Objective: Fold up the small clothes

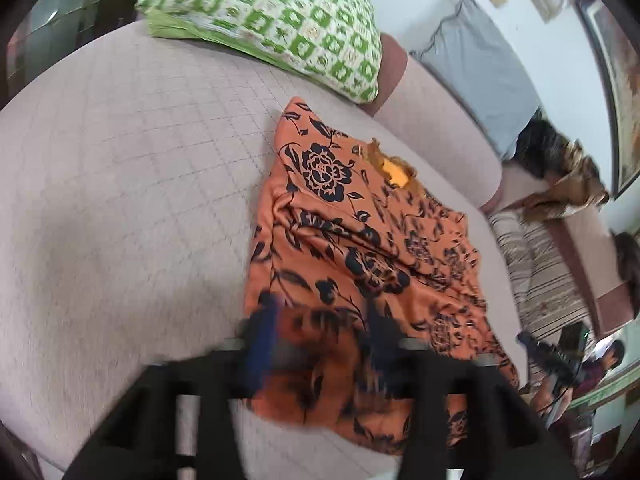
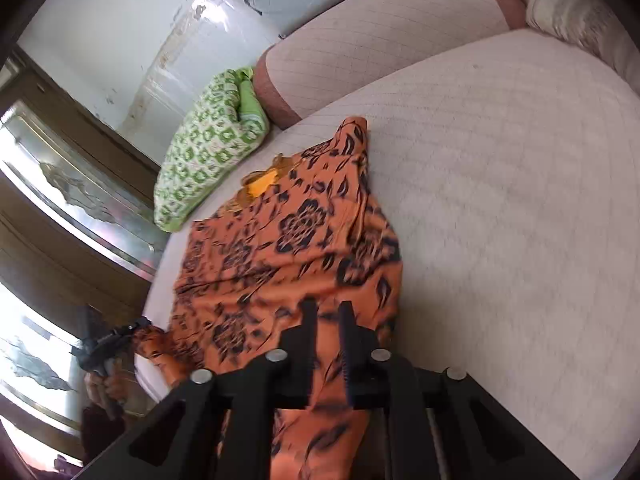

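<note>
Left gripper [image 1: 324,332] stands with its jaws spread wide above the near edge of the orange floral garment [image 1: 360,264]; its fingers are blurred, and no fabric is pinched between them, though cloth shows in the gap beneath. Right gripper [image 2: 328,320] has its two black fingers set a narrow gap apart, with the same garment [image 2: 288,256] visible behind and between them; whether the pads press on the cloth cannot be told. In the right wrist view, the left gripper [image 2: 106,350] appears at the far left, at the garment's corner, with a hand [image 2: 110,386] under it. The garment lies partly folded and wrinkled on a pale quilted mattress [image 1: 120,184], its black flower print facing up and a yellow label [image 1: 394,174] showing at the neck opening. A green-and-white patterned pillow [image 1: 272,24] rests at the head of the mattress, beyond the garment and apart from it. A grey pillow [image 1: 480,80] leans against the wall behind the mattress.
</note>
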A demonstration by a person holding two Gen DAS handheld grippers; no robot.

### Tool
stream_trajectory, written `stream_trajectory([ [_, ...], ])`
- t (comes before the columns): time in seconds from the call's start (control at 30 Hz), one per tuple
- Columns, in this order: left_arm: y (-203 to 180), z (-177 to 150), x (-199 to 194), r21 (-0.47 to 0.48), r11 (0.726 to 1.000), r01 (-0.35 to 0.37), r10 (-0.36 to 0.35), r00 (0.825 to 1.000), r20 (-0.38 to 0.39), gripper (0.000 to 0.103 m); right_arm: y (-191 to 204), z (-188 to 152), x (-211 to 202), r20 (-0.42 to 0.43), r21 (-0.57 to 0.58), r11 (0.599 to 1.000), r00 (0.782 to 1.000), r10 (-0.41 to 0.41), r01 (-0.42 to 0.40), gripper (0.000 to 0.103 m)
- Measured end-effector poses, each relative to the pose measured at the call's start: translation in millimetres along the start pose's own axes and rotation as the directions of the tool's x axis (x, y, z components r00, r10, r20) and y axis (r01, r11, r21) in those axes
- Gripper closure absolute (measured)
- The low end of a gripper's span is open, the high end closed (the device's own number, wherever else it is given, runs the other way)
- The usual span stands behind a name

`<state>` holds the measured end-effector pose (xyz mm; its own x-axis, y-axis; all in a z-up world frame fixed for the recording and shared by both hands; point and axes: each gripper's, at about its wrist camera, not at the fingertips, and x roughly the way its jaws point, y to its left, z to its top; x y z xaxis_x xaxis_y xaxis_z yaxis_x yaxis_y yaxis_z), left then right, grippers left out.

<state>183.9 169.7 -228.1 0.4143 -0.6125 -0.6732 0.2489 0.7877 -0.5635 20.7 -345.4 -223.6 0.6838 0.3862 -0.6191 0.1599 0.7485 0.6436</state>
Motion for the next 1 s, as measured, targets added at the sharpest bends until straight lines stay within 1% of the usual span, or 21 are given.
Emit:
stream_trajectory([
  [0.03,0.9,-6.9,-9.4,-0.010,1.000,0.008,-0.008,1.000,0.025,0.027,0.9,-7.5,-5.6,0.003,0.007,1.000,1.000,0.008,-0.008,0.057],
  [0.07,0.9,-11.3,-14.8,-0.012,1.000,0.021,-0.020,0.999,0.038,0.027,0.3,-15.0,-10.6,0.008,0.015,1.000,1.000,0.013,-0.013,0.019],
  [0.1,0.0,-16.1,-20.9,-0.010,0.999,0.037,-0.037,0.998,0.046,0.027,0.6,-21.3,-14.1,0.023,0.027,1.000,1.000,0.015,-0.016,0.008],
  [0.17,-2.4,-21.7,-25.9,0.007,0.999,0.042,-0.042,0.997,0.063,0.027,0.8,-32.4,-23.1,0.050,0.035,0.999,0.999,0.011,-0.013,0.008],
  [0.27,-13.7,-26.5,-17.6,0.082,0.997,-0.015,0.009,0.998,0.066,0.027,-4.2,-46.3,-26.7,0.004,0.049,0.999,1.000,0.015,-0.015,0.009],
  [0.3,-18.0,-28.0,-13.2,0.113,0.993,-0.025,0.018,0.998,0.066,0.027,-5.4,-49.2,-25.6,-0.013,0.049,0.999,1.000,0.000,0.000,0.009],
  [0.33,-22.6,-30.2,-7.4,0.153,0.987,-0.039,0.031,0.998,0.057,0.027,-7.7,-53.1,-24.4,-0.027,0.048,0.999,0.999,-0.018,0.019,0.009],
  [0.4,-32.3,-37.8,10.8,0.236,0.969,-0.065,0.068,0.998,-0.007,0.028,-14.3,-60.2,-21.8,-0.044,0.056,0.998,0.998,-0.034,0.037,0.010],
  [0.43,-35.9,-42.3,17.5,0.264,0.963,-0.056,0.068,0.997,-0.035,0.037,-17.7,-62.9,-21.1,-0.048,0.060,0.997,0.998,-0.039,0.042,0.010],
  [0.47,-39.8,-46.1,24.5,0.294,0.954,-0.053,0.075,0.995,-0.063,0.054,-20.1,-64.5,-18.7,-0.052,0.063,0.997,0.998,-0.046,0.050,0.011],
  [0.5,-44.0,-50.0,30.3,0.324,0.944,-0.062,0.094,0.992,-0.085,0.063,-22.1,-66.2,-15.1,-0.063,0.067,0.997,0.997,-0.039,0.043,0.016],
  [0.53,-46.8,-53.6,34.4,0.345,0.936,-0.072,0.112,0.989,-0.099,0.078,-22.6,-68.0,-11.4,-0.079,0.066,0.997,0.997,-0.023,0.029,0.020],
  [0.57,-48.5,-57.2,38.4,0.363,0.928,-0.081,0.130,0.985,-0.113,0.087,-20.8,-70.1,-5.9,-0.110,0.056,0.998,0.994,-0.002,0.008,0.034],
  [0.6,-48.5,-58.9,40.0,0.370,0.925,-0.087,0.139,0.983,-0.118,0.090,-16.0,-73.2,0.4,-0.147,0.027,1.000,0.989,0.005,-0.001,0.055],
  [0.63,-48.2,-59.6,40.0,0.370,0.925,-0.087,0.140,0.983,-0.120,0.093,-11.3,-75.6,3.8,-0.166,0.000,1.000,0.986,-0.003,0.003,0.067],
  [0.67,-47.6,-59.0,37.1,0.363,0.929,-0.074,0.124,0.985,-0.117,0.094,-4.0,-79.0,7.5,-0.187,-0.036,0.999,0.982,-0.011,0.005,0.076],
  [0.7,-46.7,-58.6,32.9,0.354,0.933,-0.058,0.104,0.988,-0.113,0.094,1.6,-80.8,9.1,-0.196,-0.059,0.998,0.980,-0.016,0.004,0.081],
  [0.77,-44.7,-53.6,24.1,0.325,0.946,-0.011,0.044,0.995,-0.094,0.096,15.4,-83.0,9.3,-0.206,-0.106,0.994,0.979,-0.010,-0.012,0.088],
  [0.83,-44.2,-46.4,15.9,0.295,0.955,0.028,-0.007,0.997,-0.072,0.096,24.9,-80.7,5.5,-0.194,-0.120,0.992,0.981,0.024,-0.048,0.091],
  [0.93,-43.6,-32.3,6.2,0.245,0.964,0.103,-0.096,0.995,-0.038,0.096,31.0,-60.4,-1.4,-0.153,-0.062,0.982,0.974,0.168,-0.179,0.092],
  [1.0,-47.4,-17.8,2.3,0.230,0.963,0.138,-0.138,0.990,-0.017,0.096,32.4,-38.4,-2.6,-0.114,-0.016,0.961,0.955,0.274,-0.277,0.092],
])
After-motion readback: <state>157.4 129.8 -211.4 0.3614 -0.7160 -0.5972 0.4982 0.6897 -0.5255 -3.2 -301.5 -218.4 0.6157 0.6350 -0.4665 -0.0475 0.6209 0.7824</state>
